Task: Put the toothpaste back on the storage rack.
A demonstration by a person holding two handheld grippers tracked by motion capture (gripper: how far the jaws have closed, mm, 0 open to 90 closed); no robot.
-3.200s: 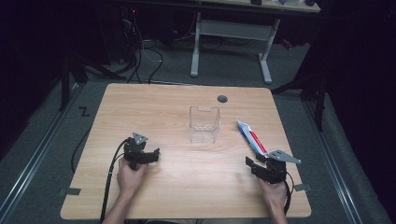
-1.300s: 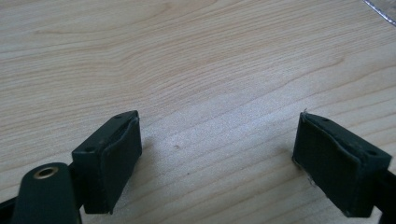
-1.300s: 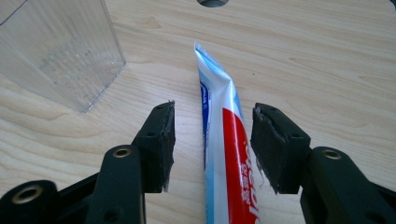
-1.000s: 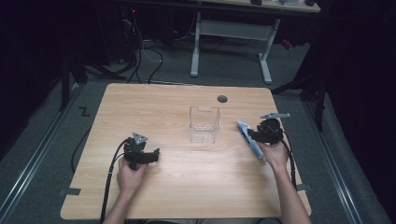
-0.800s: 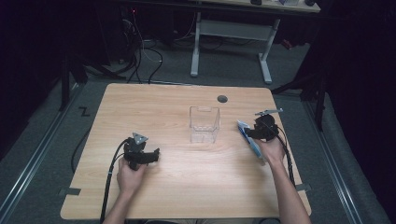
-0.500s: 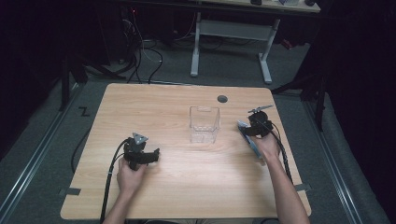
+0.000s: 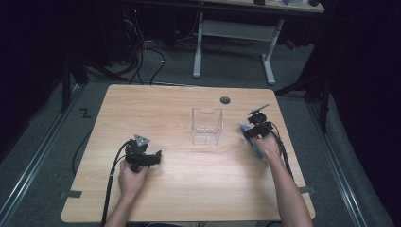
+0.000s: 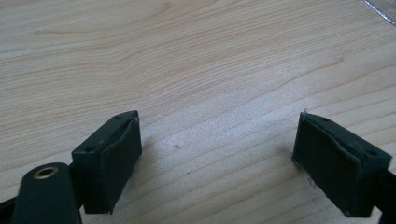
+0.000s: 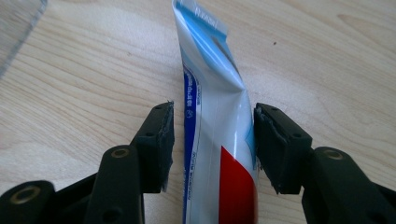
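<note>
Straddling: my right tool (image 9: 212, 144) has one jaw on each side of the white, blue and red soft plastic toothpaste tube (image 9: 212, 140), so that closing would catch it across its width.
Tube: it lies flat on the light wooden desk (image 7: 189, 189), right of the middle, its crimped flat end pointing away from me in the right gripper view; in the high view it (image 7: 257, 149) runs slantwise under my right hand (image 7: 269, 147).
Right tool state: jaws partly open and just now closing a little; the right pad looks to be at the tube's edge, the left pad stands clear with a strip of desk between, so I judge nothing is gripped yet.
Why this spot: I'm over the flatter stretch near the crimp, where I judge the jaws can close firmly.
Clear box: the square transparent plastic container (image 7: 206, 126) stands upright near the desk's middle, left of the tube and apart from it, open side up; likely where the tube is going.
Left tool: my left tool (image 8: 217, 154) rests low on bare desk, jaws wide apart and holding nothing; in the high view it (image 7: 142, 156) waits near the front left, well away from the box.
</note>
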